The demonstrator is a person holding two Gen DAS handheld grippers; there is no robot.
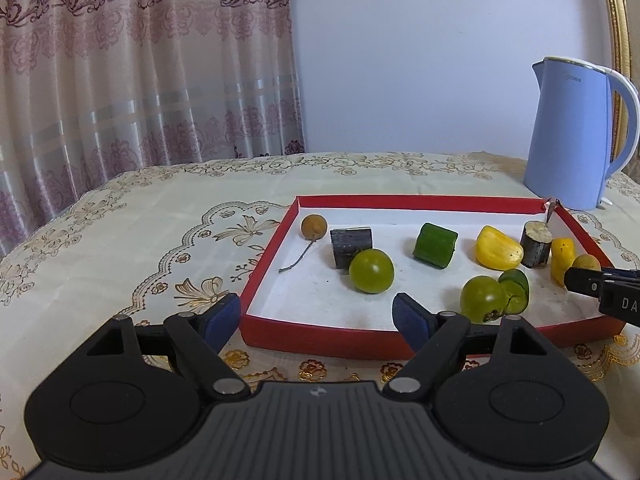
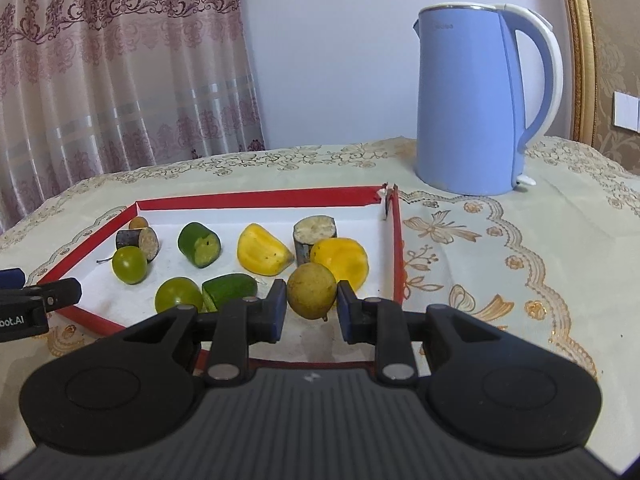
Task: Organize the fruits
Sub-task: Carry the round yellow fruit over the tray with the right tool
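The right tool (image 2: 312, 308) is clenched on a round brown-yellow fruit (image 2: 311, 290), holding it low over the near right part of the red tray (image 2: 394, 248); only the right view shows this grip clearly, with both pads against the fruit's sides. From the left view that same fruit is a small patch (image 1: 587, 261) behind the right tool's black finger at the tray's right edge. The left tool (image 1: 316, 318) is released, its blue pads wide apart at the tray's near rim with nothing between them. Its view shows a small brown fruit (image 1: 314, 226) with a long stalk in the far left corner, which is nearly hidden in the right view. A blue kettle (image 2: 472, 100) stands on the surface behind the tray.
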